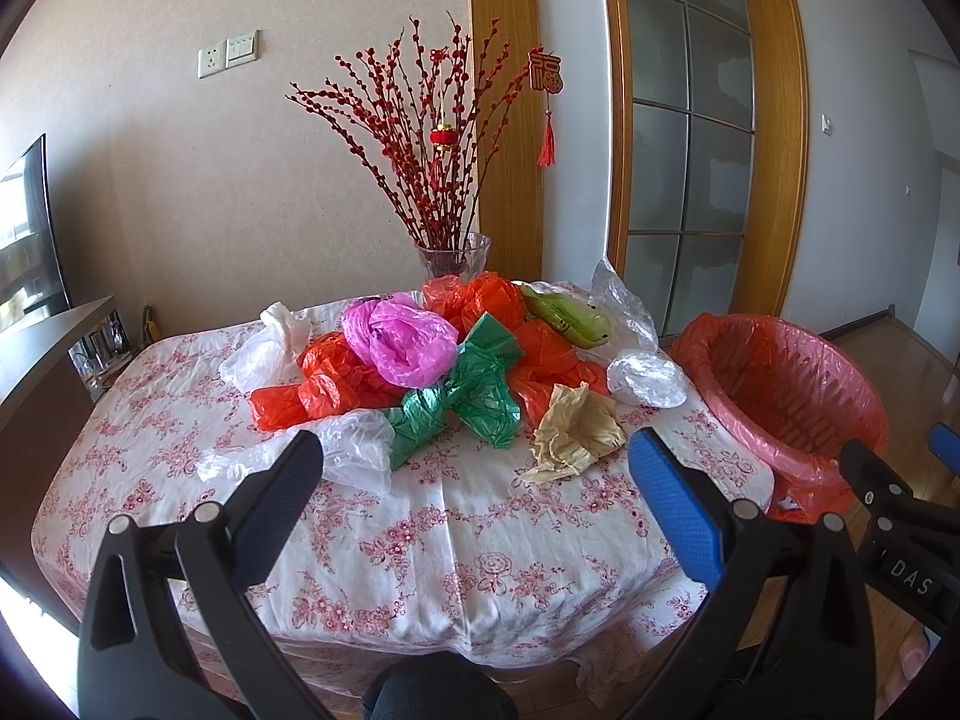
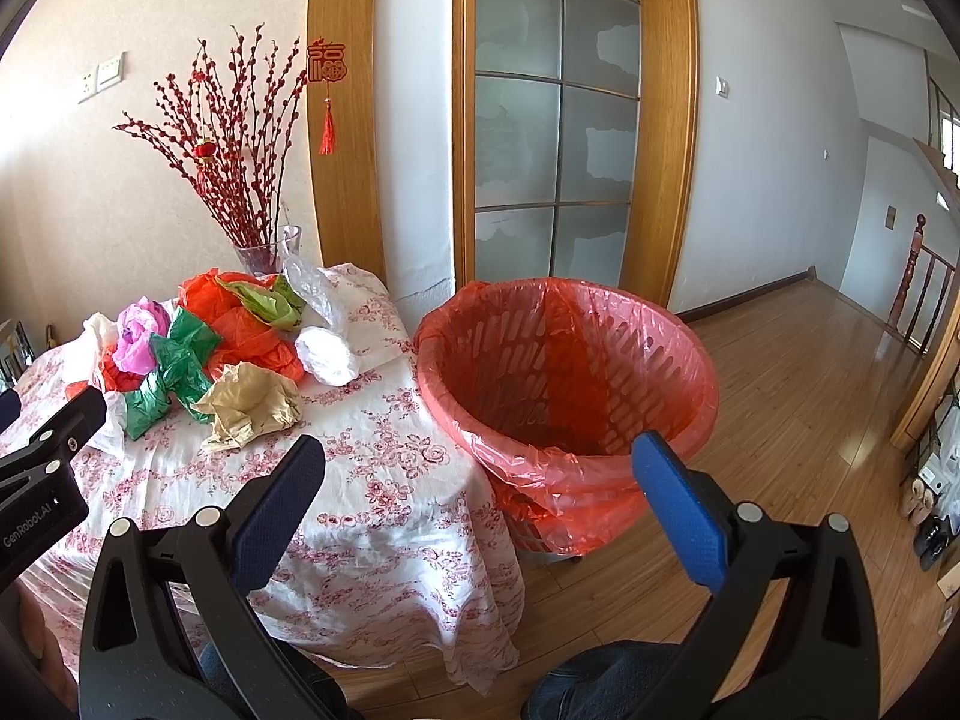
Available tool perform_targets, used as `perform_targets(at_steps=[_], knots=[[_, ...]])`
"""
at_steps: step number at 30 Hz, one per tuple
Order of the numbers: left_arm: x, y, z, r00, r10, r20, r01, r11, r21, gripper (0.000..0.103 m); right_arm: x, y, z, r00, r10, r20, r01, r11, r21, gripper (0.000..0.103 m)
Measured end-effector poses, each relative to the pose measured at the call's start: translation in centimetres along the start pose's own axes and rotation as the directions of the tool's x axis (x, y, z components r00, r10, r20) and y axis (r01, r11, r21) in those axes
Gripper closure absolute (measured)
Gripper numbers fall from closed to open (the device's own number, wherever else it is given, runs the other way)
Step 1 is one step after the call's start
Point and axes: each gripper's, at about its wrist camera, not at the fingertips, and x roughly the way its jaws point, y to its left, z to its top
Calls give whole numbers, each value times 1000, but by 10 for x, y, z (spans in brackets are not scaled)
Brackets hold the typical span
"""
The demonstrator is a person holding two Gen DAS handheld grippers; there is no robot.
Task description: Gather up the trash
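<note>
Both our grippers held wide apart
Our left gripper [image 1: 474, 456] and right gripper [image 2: 477, 459] hover side by side, nothing between their fingers.

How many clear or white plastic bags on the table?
4: one at the pile's left edge, one at the front near the left gripper, one upright behind the green toy, one balled nearest the bin. The pile may hide more.

Crumpled plastic bags [image 1: 420, 372] are lying heaped on the table [image 1: 456, 546] | vase [image 1: 454, 253] is standing behind them | lined wastebasket [image 2: 567, 396] is sitting right of the table.
</note>
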Motion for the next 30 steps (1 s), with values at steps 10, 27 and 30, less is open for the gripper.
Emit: perform_targets(at_steps=[10, 27, 30], knots=[[3, 1, -1, 1000, -1, -2, 1, 1000, 0, 4, 0, 1, -1, 1000, -1, -2, 1, 1000, 1, 2], [6, -1, -6, 1000, 0, -7, 0, 1000, 1, 4, 5, 0, -5, 1000, -3, -8, 3, 1000, 7, 2], [6, -1, -8, 1000, 0, -8, 0, 1000, 2, 4, 5, 0, -5, 1000, -3, -9, 3, 1000, 7, 2]])
